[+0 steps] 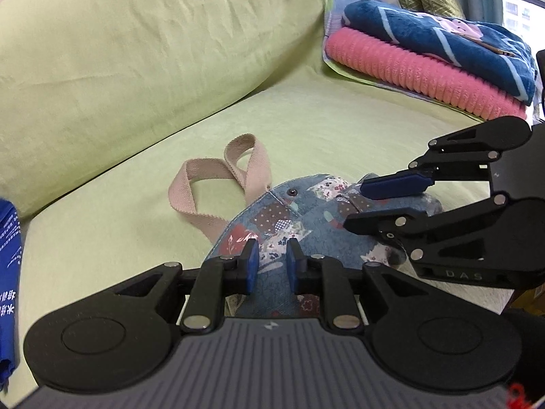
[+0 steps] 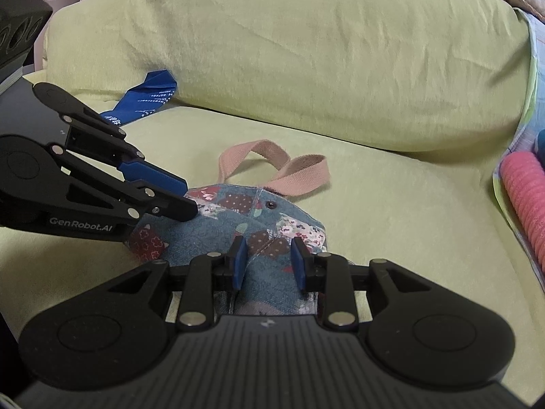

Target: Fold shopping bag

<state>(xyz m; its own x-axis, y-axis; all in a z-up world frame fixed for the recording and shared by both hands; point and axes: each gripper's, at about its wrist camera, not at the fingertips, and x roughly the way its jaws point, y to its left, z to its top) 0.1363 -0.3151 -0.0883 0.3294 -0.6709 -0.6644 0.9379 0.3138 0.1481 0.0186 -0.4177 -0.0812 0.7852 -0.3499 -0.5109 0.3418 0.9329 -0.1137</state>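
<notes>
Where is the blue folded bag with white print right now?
The blue printed bag lies on the green sofa seat against the back cushion, beyond the left claw in the right wrist view, well left of the patchwork shopping bag.

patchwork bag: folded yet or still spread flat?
Partly folded. The patchwork bag sits bunched in a humped bundle on the sofa, pink handles trailing loose behind.

A patchwork shopping bag (image 2: pixel 238 225) lies bunched on a pale green sofa (image 2: pixel 374 184), pink handles (image 2: pixel 276 167) trailing toward the backrest. The right gripper (image 2: pixel 269 262) straddles its near edge, jaws parted; the left gripper (image 2: pixel 184 197) reaches in from the left, touching the bag.
</notes>
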